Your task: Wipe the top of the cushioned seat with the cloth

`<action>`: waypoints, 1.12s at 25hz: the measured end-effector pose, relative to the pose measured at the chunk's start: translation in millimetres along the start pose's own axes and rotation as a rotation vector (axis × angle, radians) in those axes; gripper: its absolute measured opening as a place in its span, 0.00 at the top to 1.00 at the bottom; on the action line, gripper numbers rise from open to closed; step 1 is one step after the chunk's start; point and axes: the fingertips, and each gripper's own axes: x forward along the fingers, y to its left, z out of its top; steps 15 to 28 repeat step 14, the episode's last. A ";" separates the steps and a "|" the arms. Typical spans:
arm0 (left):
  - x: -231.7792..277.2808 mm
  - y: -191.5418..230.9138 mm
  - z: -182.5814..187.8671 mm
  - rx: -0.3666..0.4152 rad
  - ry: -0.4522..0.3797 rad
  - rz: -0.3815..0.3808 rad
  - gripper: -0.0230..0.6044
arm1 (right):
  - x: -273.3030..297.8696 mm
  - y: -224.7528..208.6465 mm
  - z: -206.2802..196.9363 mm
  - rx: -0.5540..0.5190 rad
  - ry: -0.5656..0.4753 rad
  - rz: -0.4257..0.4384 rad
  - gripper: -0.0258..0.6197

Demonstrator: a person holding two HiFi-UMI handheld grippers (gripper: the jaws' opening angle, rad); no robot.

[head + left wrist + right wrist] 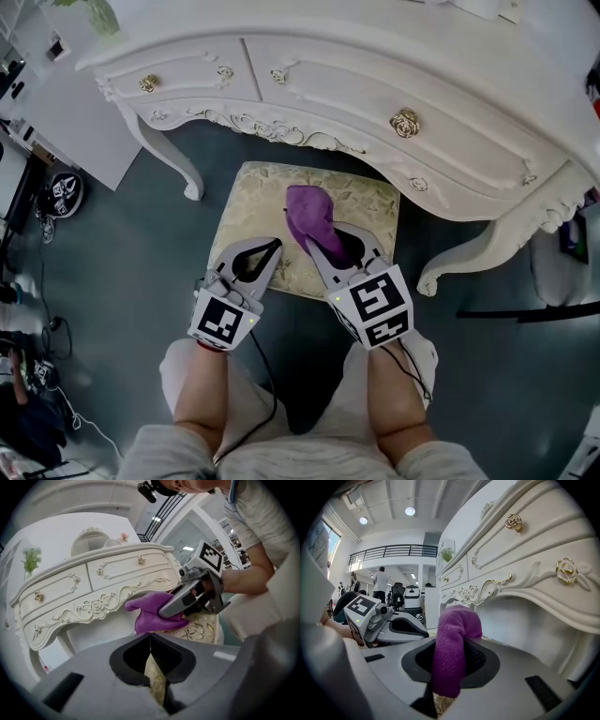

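Head view: the left gripper (275, 247) has its jaws brought together at the tips with nothing between them, and it sits over the near left part of the cushioned seat (251, 201). The right gripper (313, 246) is just beside it, jaws clamped on the purple cloth (307, 214). The cloth extends ahead of the right jaw tips and lies on the seat top. The white dressing table (375, 84) stands beyond both grippers, and the seat is partly under its front edge. Left gripper view: the left gripper (150, 639) shows its jaws meeting in a thin line, empty, with the patterned cushioned seat (155, 682) visible beneath them. Ahead and to the right, the right gripper (168, 612) presses the cloth (149, 615) against the seat surface. The dressing table (93, 592) is ahead and to the left. Right gripper view: the right gripper (449, 677) has both jaws closed on the cloth (453, 644), which rises between them in a folded hump. The left gripper (423, 631) lies to the left, close by. The dressing table (525, 550) fills the area ahead and to the right.
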 end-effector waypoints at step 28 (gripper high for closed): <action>4.8 -3.2 -2.5 0.031 0.007 -0.004 0.94 | 0.9 1.0 2.0 -0.016 -0.013 -0.002 0.82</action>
